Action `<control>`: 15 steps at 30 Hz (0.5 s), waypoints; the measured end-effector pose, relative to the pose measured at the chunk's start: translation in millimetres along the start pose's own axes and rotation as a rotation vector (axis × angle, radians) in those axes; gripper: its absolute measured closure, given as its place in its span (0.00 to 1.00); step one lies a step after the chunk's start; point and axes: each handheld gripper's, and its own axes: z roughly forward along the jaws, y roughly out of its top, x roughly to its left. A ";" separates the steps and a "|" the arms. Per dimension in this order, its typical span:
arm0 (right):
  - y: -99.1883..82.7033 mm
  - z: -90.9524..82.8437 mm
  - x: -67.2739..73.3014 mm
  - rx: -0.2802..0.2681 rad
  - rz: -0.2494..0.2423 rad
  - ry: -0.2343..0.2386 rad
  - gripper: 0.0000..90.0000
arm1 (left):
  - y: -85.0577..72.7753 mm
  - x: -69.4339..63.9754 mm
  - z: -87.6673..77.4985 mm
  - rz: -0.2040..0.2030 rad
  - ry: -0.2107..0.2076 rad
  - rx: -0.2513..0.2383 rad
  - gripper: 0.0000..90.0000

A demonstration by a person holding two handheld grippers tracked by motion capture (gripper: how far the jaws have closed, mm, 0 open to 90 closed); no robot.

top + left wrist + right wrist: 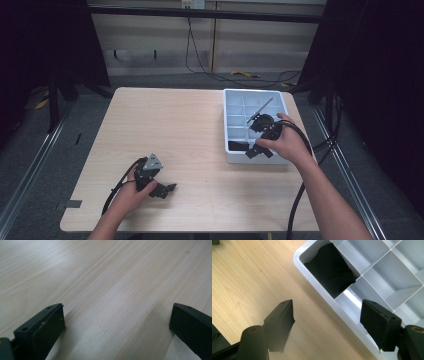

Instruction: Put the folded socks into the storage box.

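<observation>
Left gripper [167, 189]: I hold it low over the near left part of the table [165, 130], well apart from the tray. In the left gripper view its jaws stand wide apart with bare wood between them; nothing is gripped.
Right gripper [257, 150]: I hold it at the near edge of the tray [284, 100], my hand [285, 142] above the tray's near right part. In the right gripper view the jaws stand wide apart and straddle the tray's near wall, one over the table, the other over the compartments; nothing is gripped.
Tray: a white box divided into compartments, sitting on the far right part of the table.
Black item [332, 270]: it lies in the corner compartment at the tray's near left, filling most of that cell. It sits just ahead of my right gripper, not touched by either jaw.
Grey rod [260, 110]: it lies slantwise across the tray's far compartments.
</observation>
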 end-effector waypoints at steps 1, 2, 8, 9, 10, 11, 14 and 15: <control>-1.2 0.0 1.1 0.001 -0.003 0.004 0.29 | 0.0 0.0 -0.1 0.000 0.000 0.001 0.00; -2.3 0.0 2.5 0.000 -0.004 0.003 0.29 | 0.0 0.0 0.0 0.000 0.000 0.000 0.00; -9.2 -0.2 8.1 -0.006 -0.032 0.009 0.29 | 0.1 0.1 -0.2 0.000 -0.002 0.002 0.00; -11.7 0.2 9.6 0.000 -0.034 0.014 0.29 | 0.0 0.0 0.0 0.000 0.000 0.000 0.00; -11.7 0.2 9.6 0.000 -0.034 0.014 0.29 | 0.1 0.1 -0.2 0.000 -0.002 0.002 0.00; -12.7 0.6 10.1 -0.001 -0.037 0.011 0.29 | 0.0 -0.1 -0.1 -0.003 -0.004 0.001 0.00; -17.0 1.4 11.3 0.011 -0.047 0.001 0.28 | -0.1 -0.3 0.1 -0.004 -0.002 0.000 0.00; -19.0 1.8 11.5 0.012 -0.056 -0.002 0.28 | 0.0 -0.1 -0.1 -0.003 -0.003 0.001 0.00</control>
